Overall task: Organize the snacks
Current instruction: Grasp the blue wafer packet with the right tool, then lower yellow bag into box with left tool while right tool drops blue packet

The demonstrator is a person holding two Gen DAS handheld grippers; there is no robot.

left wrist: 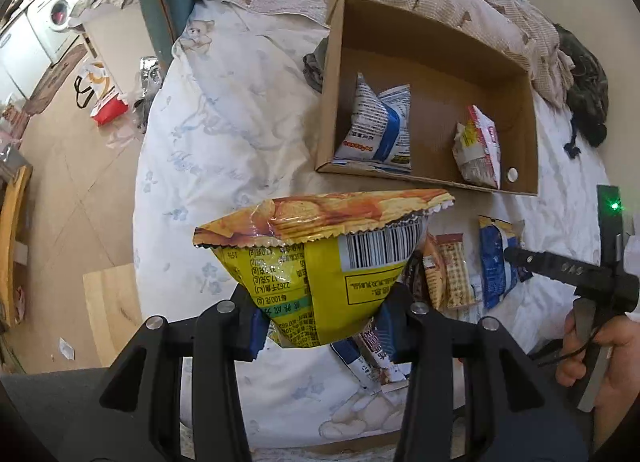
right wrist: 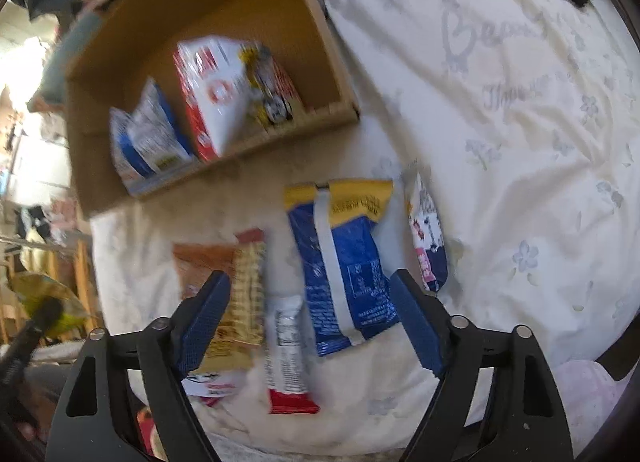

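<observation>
Left gripper fingers (blue pads) clamping yellow chip bag.

Right gripper jaws apart, nothing between pads, above snacks on floral bedsheet. Blue-yellow bag and white-red bar below gap. Cracker pack by left finger. Cardboard box far left, holding red-white bag, blue-white bag. View blurred.

floor: beige tile | bed: floral sheet | washing machine (far left) | light: daylight
</observation>
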